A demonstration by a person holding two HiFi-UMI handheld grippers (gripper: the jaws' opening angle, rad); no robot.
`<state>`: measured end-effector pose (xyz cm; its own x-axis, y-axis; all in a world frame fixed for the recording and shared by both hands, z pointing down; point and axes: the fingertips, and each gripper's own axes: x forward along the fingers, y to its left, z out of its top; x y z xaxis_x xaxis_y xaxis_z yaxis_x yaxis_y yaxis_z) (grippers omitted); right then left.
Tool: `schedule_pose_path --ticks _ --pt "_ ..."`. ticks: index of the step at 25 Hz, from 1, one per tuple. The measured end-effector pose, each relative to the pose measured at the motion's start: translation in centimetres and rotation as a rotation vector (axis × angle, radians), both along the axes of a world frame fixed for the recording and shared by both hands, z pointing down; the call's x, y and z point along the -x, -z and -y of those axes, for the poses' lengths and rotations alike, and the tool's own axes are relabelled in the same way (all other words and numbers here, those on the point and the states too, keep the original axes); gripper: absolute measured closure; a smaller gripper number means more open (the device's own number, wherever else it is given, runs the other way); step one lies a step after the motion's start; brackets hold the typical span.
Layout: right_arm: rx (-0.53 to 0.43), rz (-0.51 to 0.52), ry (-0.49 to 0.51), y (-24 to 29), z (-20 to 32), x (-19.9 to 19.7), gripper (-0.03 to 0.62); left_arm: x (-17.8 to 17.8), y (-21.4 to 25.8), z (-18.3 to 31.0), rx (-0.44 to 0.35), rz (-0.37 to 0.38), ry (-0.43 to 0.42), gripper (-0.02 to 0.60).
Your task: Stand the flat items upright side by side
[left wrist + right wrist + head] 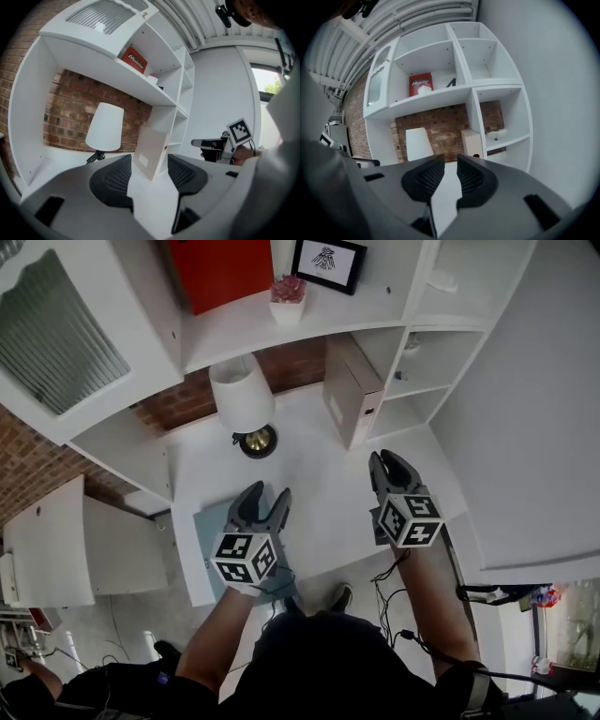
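White desk surface [309,474] bears a flat pale-blue board [208,526] lying at its near edge below the wide-open, empty left gripper [268,493], which is nearer it than the narrowly parted, empty right gripper [389,460], with the upright tan cardboard box [349,390] farther ahead.

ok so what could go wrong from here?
1. The grey-blue flat item lies near the front edge of the desk, under the open left gripper; a poor pinch could push it off.
2. The beige box stands tilted close to the lamp; setting the item beside it may knock either.
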<state>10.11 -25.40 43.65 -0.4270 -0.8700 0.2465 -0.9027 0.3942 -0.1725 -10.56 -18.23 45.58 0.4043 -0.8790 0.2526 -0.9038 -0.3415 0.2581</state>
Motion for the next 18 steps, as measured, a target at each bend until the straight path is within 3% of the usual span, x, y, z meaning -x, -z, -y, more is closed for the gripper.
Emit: schedule_pose_path --ticks 6,11,14,18 --pt "-0.131 -0.039 0.032 4.0 -4.1 0.8 0.546 -1.6 4.8 -1.0 -0.102 -0.04 -0.029 0.37" --pt "-0.204 -0.093 0.021 5.2 -6.4 0.9 0.574 -2.9 6.9 -2.4 -0.155 -0.058 -0.079 0.459" --pt "-0.216 -0.119 0.026 5.0 -7.4 1.1 0.58 -2.9 6.5 -3.2 -0.142 -0.065 -0.09 0.484" --pt "-0.201 -0.137 0.052 4.0 -8.2 1.6 0.585 -0.7 4.1 -3.9 -0.092 -0.052 -0.036 0.5"
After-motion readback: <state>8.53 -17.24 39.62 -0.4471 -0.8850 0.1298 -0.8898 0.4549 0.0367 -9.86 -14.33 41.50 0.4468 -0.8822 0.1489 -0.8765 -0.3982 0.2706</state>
